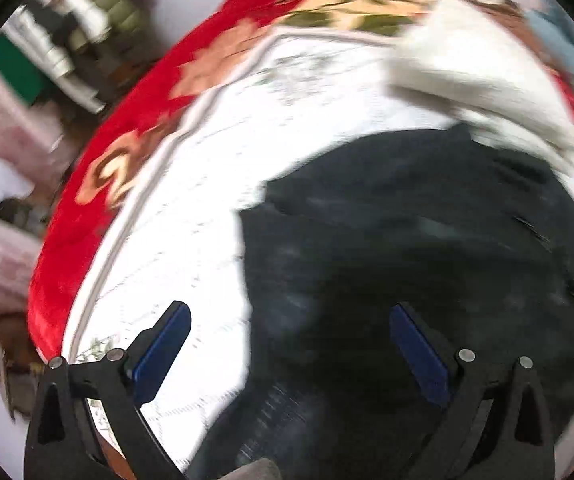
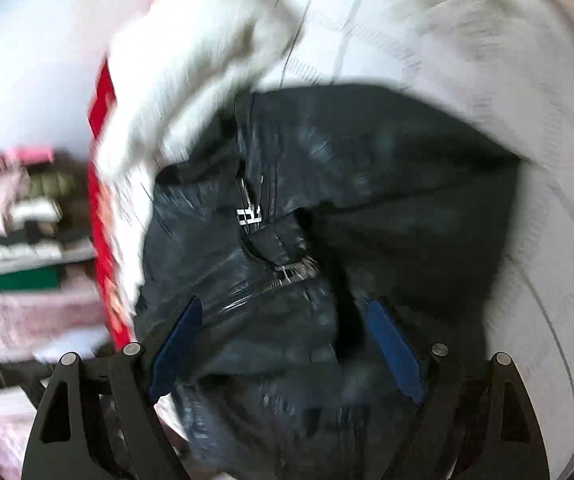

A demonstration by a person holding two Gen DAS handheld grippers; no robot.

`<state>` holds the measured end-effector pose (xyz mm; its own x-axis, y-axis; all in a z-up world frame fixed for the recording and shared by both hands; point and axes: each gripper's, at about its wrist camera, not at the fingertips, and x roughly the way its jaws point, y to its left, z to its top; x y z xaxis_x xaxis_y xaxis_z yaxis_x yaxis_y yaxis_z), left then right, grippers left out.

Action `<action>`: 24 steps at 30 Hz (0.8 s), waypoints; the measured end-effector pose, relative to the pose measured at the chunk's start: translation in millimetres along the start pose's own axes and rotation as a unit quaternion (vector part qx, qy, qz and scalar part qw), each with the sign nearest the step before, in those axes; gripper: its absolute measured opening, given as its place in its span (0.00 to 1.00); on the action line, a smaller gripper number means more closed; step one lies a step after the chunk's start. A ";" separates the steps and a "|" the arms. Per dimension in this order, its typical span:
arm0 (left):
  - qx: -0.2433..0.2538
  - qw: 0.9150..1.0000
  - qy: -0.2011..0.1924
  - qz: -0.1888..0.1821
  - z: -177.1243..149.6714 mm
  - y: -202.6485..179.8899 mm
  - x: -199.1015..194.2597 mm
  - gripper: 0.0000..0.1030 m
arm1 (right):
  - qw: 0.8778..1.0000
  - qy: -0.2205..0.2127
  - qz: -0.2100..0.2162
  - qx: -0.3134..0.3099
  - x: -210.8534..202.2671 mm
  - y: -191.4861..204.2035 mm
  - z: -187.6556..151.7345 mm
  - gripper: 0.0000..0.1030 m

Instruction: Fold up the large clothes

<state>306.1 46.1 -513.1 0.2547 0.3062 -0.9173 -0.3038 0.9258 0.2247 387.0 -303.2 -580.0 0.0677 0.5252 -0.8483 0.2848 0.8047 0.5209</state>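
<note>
Black, slightly shiny fabric is filling the lower part of both wrist views: a dark zippered jacket (image 2: 327, 208) is lying bunched on the white patterned bed sheet (image 1: 191, 184), which is covering the bed inside a red floral blanket (image 1: 87, 184) along the bed's left edge. A white folded garment (image 1: 459, 68) is sitting near the far edge of the sheet, touching the jacket's far side.

You are holding the left gripper (image 1: 289, 344) with its blue-padded fingers spread apart and nothing between them, above the jacket's left border where black cloth is meeting white sheet. Your right gripper (image 2: 287, 344) is also standing wide, hovering over the jacket's zipper (image 2: 287, 276) and collar area, gripping nothing. Both views are heavily blurred, so fine detail is hard to read.

Judging by the crumpled lay of the jacket, you are probably at the reaching stage, with no fold made yet. The next move is likely calling for each gripper to descend onto an edge or shoulder, pinch a single layer, and pull the jacket flat across the sheet before folding.
</note>
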 end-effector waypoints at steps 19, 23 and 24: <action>0.066 0.998 -0.017 0.007 28.7 -34.9 19.5 1.00 | 0.992 0.003 -0.100 0.070 -20.3 -30.8 -47.6 0.21; 0.035 0.999 -0.005 -0.011 26.0 -18.1 19.8 1.00 | 0.994 -0.026 -0.071 0.082 -38.7 -27.3 -42.6 0.32; 0.033 0.999 -0.008 -0.014 26.7 -14.5 21.8 1.00 | 0.993 -0.043 -0.074 0.078 -47.8 -23.8 -42.1 0.39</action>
<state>340.6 45.2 -527.6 0.2760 0.2835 -0.9184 -0.2360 0.9462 0.2212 336.7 -335.9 -547.8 0.0941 0.3724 -0.9233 0.4417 0.8155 0.3740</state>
